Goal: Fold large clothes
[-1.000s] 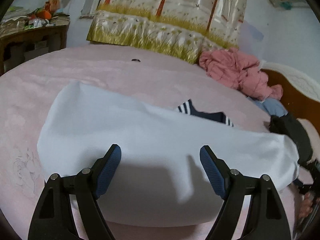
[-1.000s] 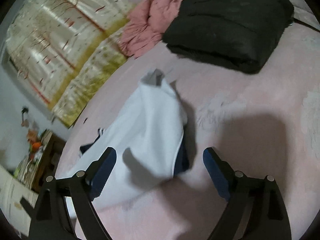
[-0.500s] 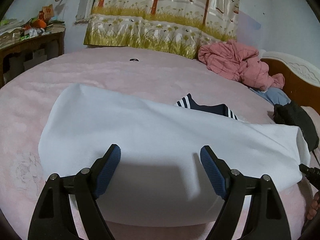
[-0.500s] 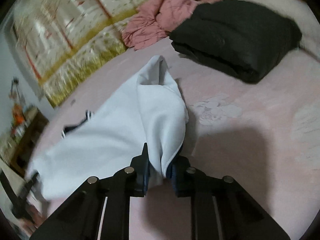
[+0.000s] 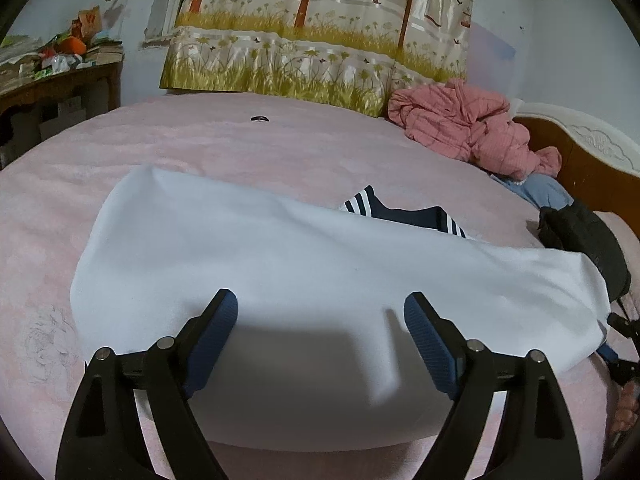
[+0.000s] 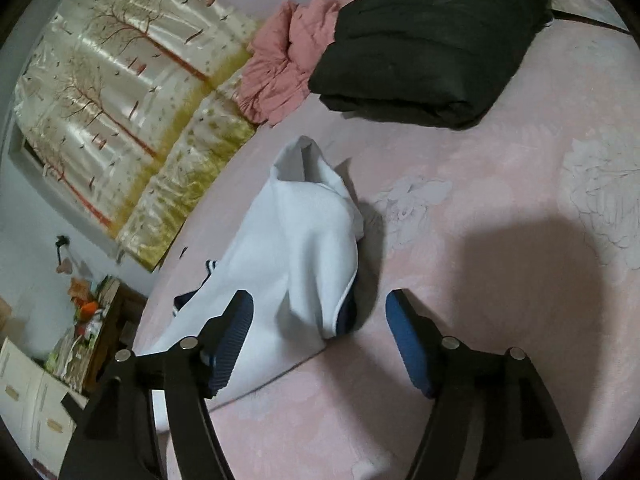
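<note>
On the pink bed (image 5: 280, 148), the white garment (image 5: 304, 280) lies half-folded (navy collar peeking out), both hand-held grippers (left (image 5: 320, 320), right (image 6: 320, 316)) spread, the right's jaws opening to release its end.

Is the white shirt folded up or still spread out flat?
Partly folded: the white shirt lies doubled over on the pink bedspread, its navy striped collar peeking out behind.

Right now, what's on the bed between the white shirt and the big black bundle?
Nothing: bare pink bedspread separates the white shirt from the black bundle, in the right wrist view.
</note>
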{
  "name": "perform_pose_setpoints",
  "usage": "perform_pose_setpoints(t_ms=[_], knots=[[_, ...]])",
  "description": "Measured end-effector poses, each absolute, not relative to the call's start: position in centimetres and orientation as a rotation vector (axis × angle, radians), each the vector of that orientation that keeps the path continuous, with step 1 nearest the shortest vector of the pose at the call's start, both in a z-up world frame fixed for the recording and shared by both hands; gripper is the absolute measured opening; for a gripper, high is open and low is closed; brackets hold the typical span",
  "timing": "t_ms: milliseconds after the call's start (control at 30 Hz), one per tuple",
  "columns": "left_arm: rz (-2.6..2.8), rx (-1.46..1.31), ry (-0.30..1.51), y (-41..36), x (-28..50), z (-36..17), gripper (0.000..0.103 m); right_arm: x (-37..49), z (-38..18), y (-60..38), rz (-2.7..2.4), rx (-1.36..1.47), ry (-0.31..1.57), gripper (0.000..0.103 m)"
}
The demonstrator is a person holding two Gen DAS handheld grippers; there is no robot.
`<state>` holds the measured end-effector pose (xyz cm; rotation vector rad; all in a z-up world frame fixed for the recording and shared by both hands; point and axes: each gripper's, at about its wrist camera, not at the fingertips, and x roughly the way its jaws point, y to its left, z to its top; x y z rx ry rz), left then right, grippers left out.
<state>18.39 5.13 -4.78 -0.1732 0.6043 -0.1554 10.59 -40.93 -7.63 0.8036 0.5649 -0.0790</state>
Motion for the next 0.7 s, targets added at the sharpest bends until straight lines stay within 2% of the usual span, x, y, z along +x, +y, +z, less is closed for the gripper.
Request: perform_pose_setpoints(t_ms=[67,100,133,167,200,233,267,300,333,400,500,700], knots=[[-0.159,-0.177,0.603,5.1,18.4,-4.8,0.084,12.1,-7.8,-40.2,-0.095,0.751,0.569,0.072],[-0.158,-0.178,0.604,5.0,18.4,-4.8,0.084,12.9,-8.0,-39.9,-0.105,0.726,0.585,0.067],[-0.16,-0.182,0.603,4.9,18.3,-4.8,0.084,14.0,-7.9,-39.5,-0.15,0.689,0.62,0.048],[-0.161,-0.185,0.602,4.8,18.3,-4.7,0.084,14.4,-7.7,-39.3,-0.16,0.687,0.619,0.034],[-0.162,-0.186,0.599,4.8,18.3,-4.6,0.084,14.7,-7.8,-39.5,-0.134,0.718,0.606,0.025],[-0.165,-0.187,0.596,4.8,18.2,-4.6,0.084,14.8,-7.8,-39.8,-0.135,0.748,0.591,0.02],[-0.164,-0.189,0.592,4.8,18.1,-4.5,0.083,14.8,-7.4,-39.7,-0.141,0.737,0.576,0.019],[-0.168,-0.194,0.583,5.1,17.9,-4.4,0.075,14.9,-6.6,-39.1,-0.15,0.684,0.56,0.017],[-0.171,-0.21,0.574,5.4,17.8,-4.3,0.061,14.9,-5.5,-38.0,-0.171,0.6,0.54,0.017],[-0.157,-0.276,0.546,6.8,17.3,-4.1,0.051,15.0,-3.0,-34.8,-0.214,0.406,0.503,0.017],[-0.166,-0.351,0.532,8.4,17.2,-4.0,0.045,15.6,-0.5,-30.0,-0.183,0.208,0.48,0.016],[-0.161,-0.244,0.47,6.7,16.3,-3.2,0.044,16.0,-0.9,-20.9,0.077,0.084,0.525,0.015]])
